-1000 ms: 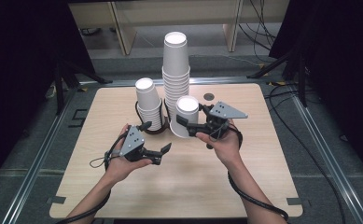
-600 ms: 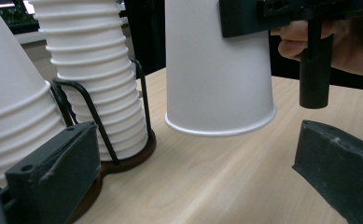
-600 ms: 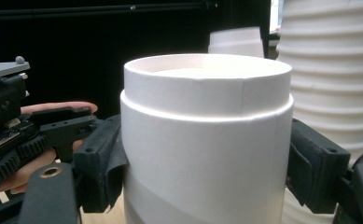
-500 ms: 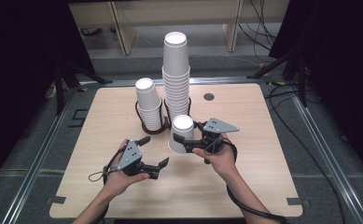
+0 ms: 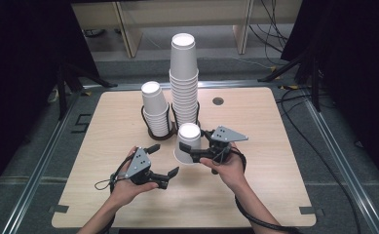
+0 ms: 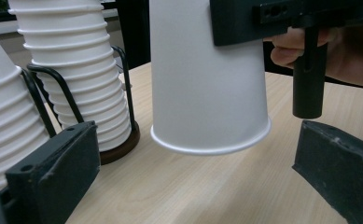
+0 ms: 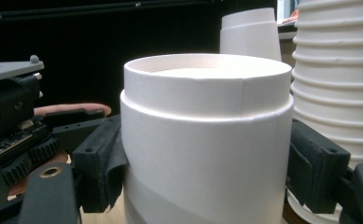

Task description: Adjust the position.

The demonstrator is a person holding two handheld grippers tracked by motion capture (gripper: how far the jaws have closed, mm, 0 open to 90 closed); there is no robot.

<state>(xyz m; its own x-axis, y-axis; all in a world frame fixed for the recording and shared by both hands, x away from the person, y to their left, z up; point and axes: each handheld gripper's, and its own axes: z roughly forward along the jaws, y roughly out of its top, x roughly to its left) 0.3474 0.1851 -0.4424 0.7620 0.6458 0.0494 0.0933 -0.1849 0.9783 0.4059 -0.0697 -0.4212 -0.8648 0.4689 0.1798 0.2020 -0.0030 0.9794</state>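
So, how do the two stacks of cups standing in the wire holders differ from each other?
The tall stack rises well above the short stack, roughly twice as high, and holds more cups. The tall stack stands on the right, close behind the single cup held in the right gripper; the short stack stands to its left. The short stack leans slightly; the tall one looks more upright. Both are white paper cups, upside down, each in a dark wire holder.

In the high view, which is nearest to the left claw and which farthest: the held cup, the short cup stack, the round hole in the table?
From the left claw:
1. Held cup, just right of it, in the right claw.
2. Short cup stack, behind it.
3. Round hole, far right.
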